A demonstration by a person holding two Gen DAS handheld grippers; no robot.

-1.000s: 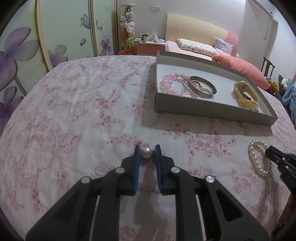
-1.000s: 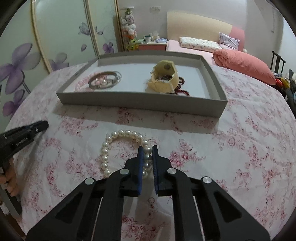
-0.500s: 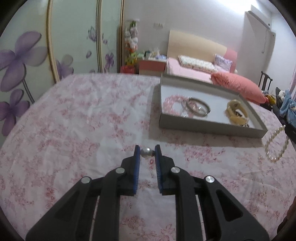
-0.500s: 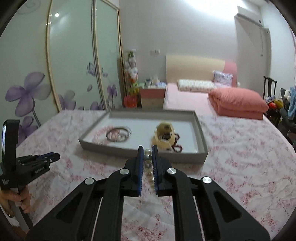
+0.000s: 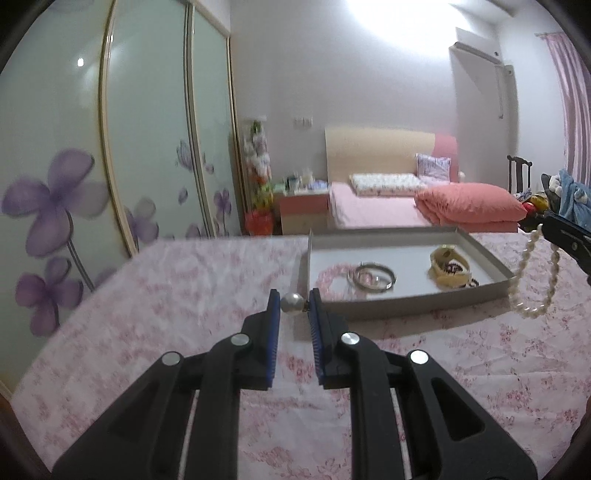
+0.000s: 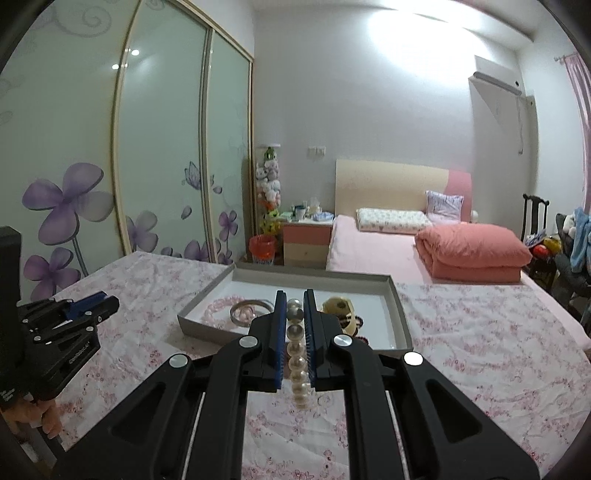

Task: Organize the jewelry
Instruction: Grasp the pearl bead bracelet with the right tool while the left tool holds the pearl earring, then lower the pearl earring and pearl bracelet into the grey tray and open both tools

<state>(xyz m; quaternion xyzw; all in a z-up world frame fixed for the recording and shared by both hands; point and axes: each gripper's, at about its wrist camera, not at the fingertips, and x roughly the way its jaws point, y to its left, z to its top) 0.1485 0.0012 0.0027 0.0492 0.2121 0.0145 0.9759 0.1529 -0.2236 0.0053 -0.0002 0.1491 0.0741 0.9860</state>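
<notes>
While pinched aloft above the floral tabletop (image 5: 147, 295): single round pearl earring (image 5: 291, 303) in left hand-held gripper (image 5: 293, 306); limp white pearl-bead bracelet (image 6: 297, 354) in right hand-held gripper (image 6: 295, 314).
Light, smooth, slippery; best squeezed across the bead's middle; destined for shallow grey cardboard tray (image 5: 406, 301).

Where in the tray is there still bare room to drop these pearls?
The tray is bare along its far wall and between the silver bangle and the yellow band. Its left is crowded: pink beads under the bangle.

Ceiling light (image 5: 373, 14) is glaring w/ blown-out white up top, room's looking dim and purplish, left view blurring, fisheye edges bending and vignetting.
</notes>
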